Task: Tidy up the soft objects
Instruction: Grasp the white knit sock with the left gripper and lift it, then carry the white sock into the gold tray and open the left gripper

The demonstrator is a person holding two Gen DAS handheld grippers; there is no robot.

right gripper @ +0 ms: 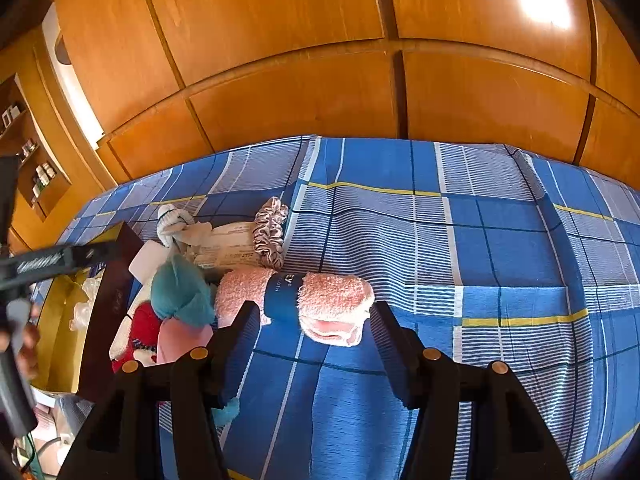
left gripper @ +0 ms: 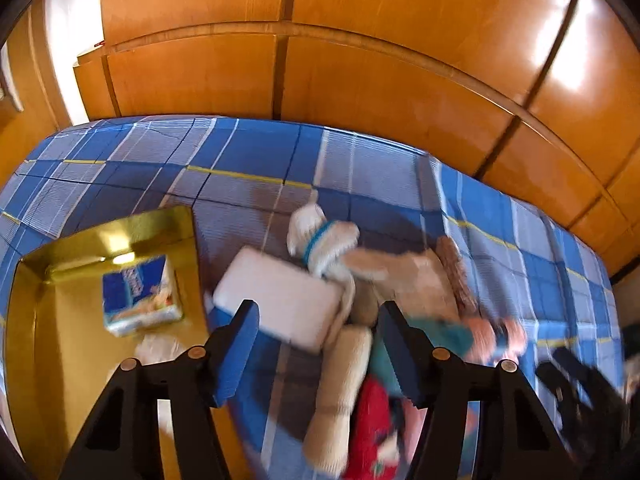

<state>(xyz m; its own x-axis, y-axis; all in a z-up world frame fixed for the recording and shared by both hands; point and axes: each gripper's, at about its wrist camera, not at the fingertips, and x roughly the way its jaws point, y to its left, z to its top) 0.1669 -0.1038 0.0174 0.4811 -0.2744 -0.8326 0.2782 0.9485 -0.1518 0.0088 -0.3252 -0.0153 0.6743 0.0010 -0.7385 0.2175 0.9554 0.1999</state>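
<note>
On the blue plaid bed [right gripper: 440, 240] lies a pile of soft things. My left gripper [left gripper: 318, 312] hovers over it with its jaws apart; a white foam block [left gripper: 280, 300] sits by the left fingertip and a beige rolled cloth [left gripper: 344, 392] lies under the gap, with nothing pressed between the pads. This view is blurred. My right gripper [right gripper: 314, 308] stands open just short of a pink rolled towel [right gripper: 332, 304] with a blue band, which rests on the bed. A teal cloth [right gripper: 184, 292], a red sock [right gripper: 140, 332] and a satin scrunchie [right gripper: 272, 232] lie beside it.
A gold box [left gripper: 100, 236] at the left holds a tissue pack [left gripper: 140, 296]. A white sock with a teal stripe [left gripper: 320, 240] lies behind the pile. Wooden wardrobe doors [right gripper: 300, 100] rise behind the bed. A hand [right gripper: 28, 344] holds the left gripper [right gripper: 52, 260] at the left edge.
</note>
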